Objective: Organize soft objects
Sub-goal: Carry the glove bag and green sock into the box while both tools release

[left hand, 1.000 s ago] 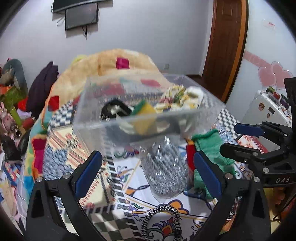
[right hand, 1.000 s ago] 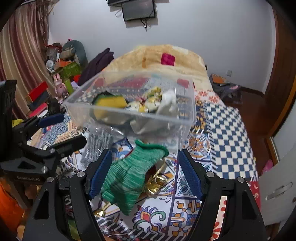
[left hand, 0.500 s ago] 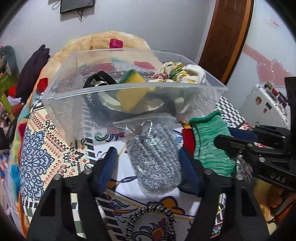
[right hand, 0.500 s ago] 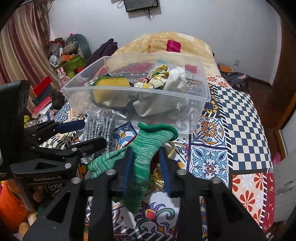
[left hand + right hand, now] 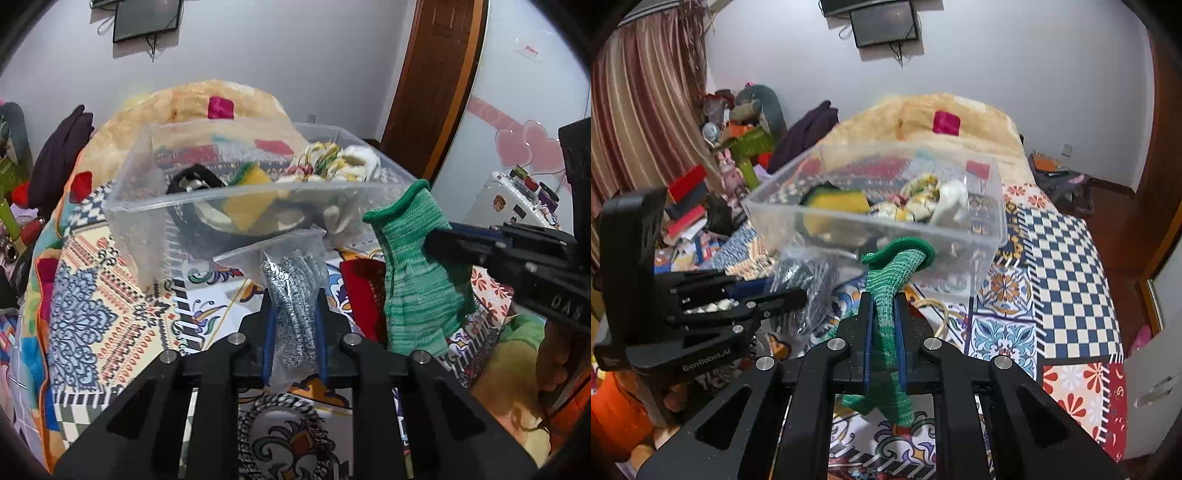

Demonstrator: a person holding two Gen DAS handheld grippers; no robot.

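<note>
Both tools loaded, bin just ahead

The glove is pinched in the right tool, cuff up near the bin wall, fingers dangling below; the scourer bag is clamped in the left tool, its top just under the bin's near rim. Both seem lifted off the bed. To drop them well, I'd raise each above the rim first, since the bag's loose plastic and the glove's hanging end could catch the wall, then release over the free space beside the sponge and cloth.
</note>
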